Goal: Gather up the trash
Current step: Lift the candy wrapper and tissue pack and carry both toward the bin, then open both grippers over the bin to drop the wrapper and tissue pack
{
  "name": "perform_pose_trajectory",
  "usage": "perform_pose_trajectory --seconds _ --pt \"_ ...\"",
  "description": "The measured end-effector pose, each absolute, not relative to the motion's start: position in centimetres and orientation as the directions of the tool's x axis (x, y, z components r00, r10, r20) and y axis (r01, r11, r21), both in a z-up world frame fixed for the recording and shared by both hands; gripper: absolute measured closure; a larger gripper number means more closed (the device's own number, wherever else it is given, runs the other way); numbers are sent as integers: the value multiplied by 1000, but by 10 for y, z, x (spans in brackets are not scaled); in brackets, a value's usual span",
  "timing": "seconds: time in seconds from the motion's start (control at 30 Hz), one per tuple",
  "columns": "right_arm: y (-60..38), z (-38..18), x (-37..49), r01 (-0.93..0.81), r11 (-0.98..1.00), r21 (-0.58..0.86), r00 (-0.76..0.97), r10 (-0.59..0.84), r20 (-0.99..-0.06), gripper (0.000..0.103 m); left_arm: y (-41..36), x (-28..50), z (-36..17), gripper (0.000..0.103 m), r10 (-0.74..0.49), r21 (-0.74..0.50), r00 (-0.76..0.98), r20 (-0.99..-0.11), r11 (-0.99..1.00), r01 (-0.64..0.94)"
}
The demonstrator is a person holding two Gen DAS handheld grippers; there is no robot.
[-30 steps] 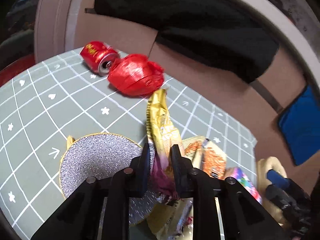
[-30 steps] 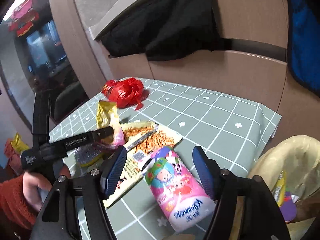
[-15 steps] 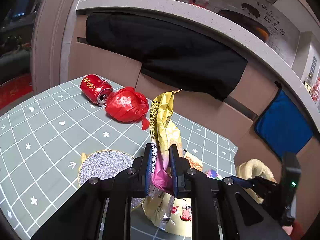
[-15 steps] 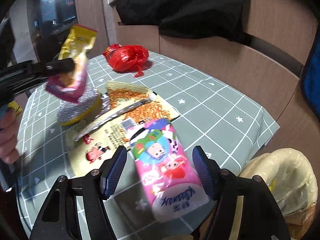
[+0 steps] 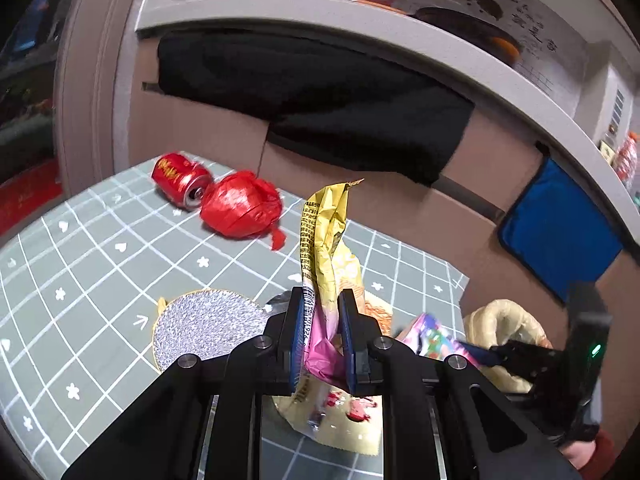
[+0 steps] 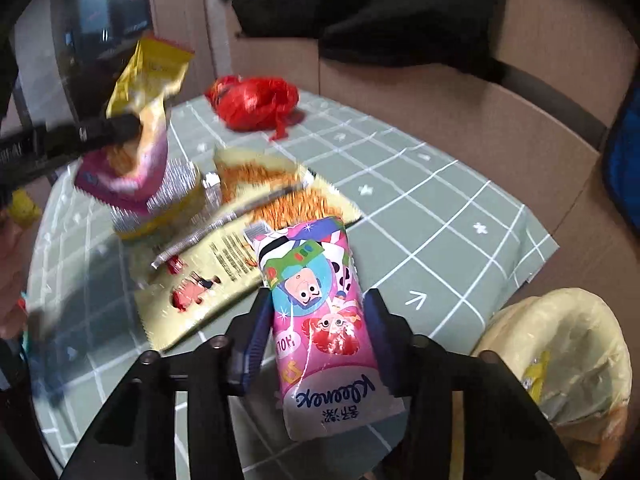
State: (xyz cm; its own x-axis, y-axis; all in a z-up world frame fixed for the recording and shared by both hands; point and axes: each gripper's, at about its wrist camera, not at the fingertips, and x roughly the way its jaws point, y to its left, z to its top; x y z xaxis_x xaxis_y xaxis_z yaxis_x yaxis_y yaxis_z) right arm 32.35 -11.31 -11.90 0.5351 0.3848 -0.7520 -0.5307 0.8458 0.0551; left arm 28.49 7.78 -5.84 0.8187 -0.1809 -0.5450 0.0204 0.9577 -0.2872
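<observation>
My left gripper [image 5: 323, 334] is shut on a yellow and pink snack wrapper [image 5: 326, 248] and holds it upright above the table; it also shows in the right wrist view [image 6: 140, 128]. My right gripper [image 6: 316, 332] is shut on a pink tissue pack [image 6: 320, 320], held over the table's near edge. A flat yellow noodle wrapper [image 6: 240, 256] lies on the green grid tablecloth [image 6: 440, 208]. A red crumpled bag [image 5: 240, 210] and a red can [image 5: 180, 180] lie at the far side. A trash bin with a yellow liner [image 6: 560, 360] stands beside the table, at the right.
A silver glitter disc [image 5: 204, 326] lies on the table under the left gripper. A brown bench back with black cloth [image 5: 320, 92] and a blue cushion [image 5: 556, 236] stands behind the table. The bin also shows in the left wrist view [image 5: 504, 320].
My left gripper has lifted the yellow and pink wrapper off the table. My right gripper has shut on the pink tissue pack.
</observation>
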Motion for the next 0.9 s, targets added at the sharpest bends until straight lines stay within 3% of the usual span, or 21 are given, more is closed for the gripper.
perform_pose_trajectory --seconds 0.23,0.63,0.9 --pt "-153 -57 286 -442 891 109 673 409 -617 62 44 262 -21 86 -222 -243 850 -477 963 115" --pt "-245 21 208 -223 970 97 868 243 -434 62 -71 247 15 86 -481 -226 774 -411 877 425" --pt "-301 24 193 -81 990 118 908 122 -400 62 -136 267 3 86 -563 -231 685 -462 822 520"
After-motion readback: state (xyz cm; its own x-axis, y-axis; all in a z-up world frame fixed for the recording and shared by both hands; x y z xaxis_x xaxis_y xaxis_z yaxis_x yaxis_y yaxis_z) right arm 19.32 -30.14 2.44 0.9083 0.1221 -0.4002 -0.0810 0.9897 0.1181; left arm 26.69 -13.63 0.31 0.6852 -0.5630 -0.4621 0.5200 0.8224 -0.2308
